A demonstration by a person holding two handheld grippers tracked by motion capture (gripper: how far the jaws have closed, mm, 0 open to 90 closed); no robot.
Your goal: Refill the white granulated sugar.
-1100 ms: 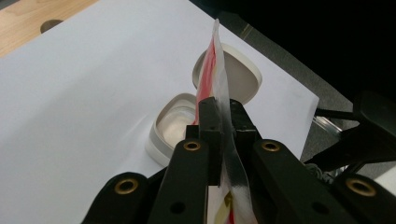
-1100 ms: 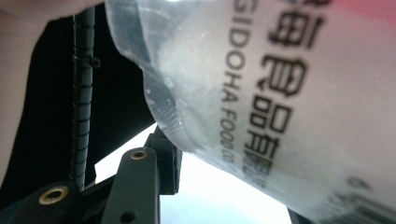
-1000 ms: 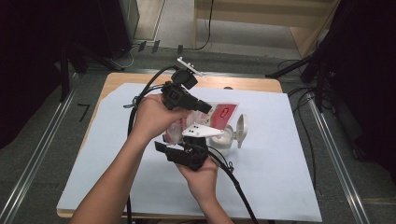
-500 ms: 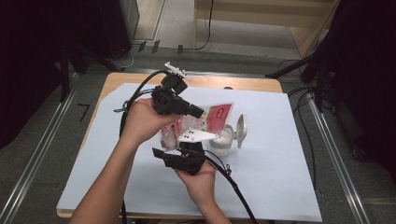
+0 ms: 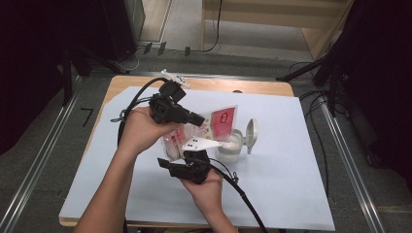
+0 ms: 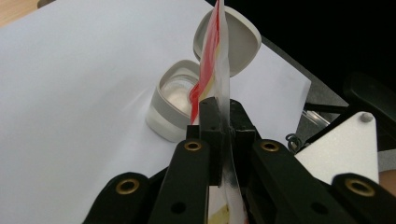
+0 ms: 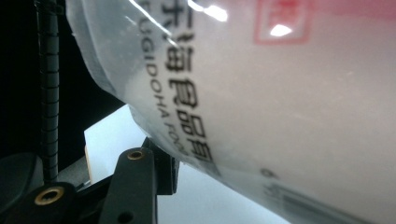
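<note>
A red and white plastic bag [image 5: 221,119] with printed text is held tilted above a small white container [image 5: 229,145] whose flip lid [image 5: 251,133] stands open. My left gripper [image 5: 199,119] is shut on the bag's thin upper edge [image 6: 212,60], with the jaws pinched together [image 6: 223,116] and the open container [image 6: 175,100] just beyond them. My right gripper [image 5: 187,154] sits under the bag's full lower end. There the bag [image 7: 280,93] lies against one of its fingers [image 7: 161,175], while the other finger is hidden behind the bag.
A white sheet [image 5: 291,184] covers the wooden table [image 5: 218,85]. Black cables [image 5: 243,204] trail from both grippers toward the near edge. Dark stands and floor cables [image 5: 316,77] surround the table.
My left hand has moved left and a little down with the bag's top edge, bringing the bag closer to the container. The right hand has stayed put.
</note>
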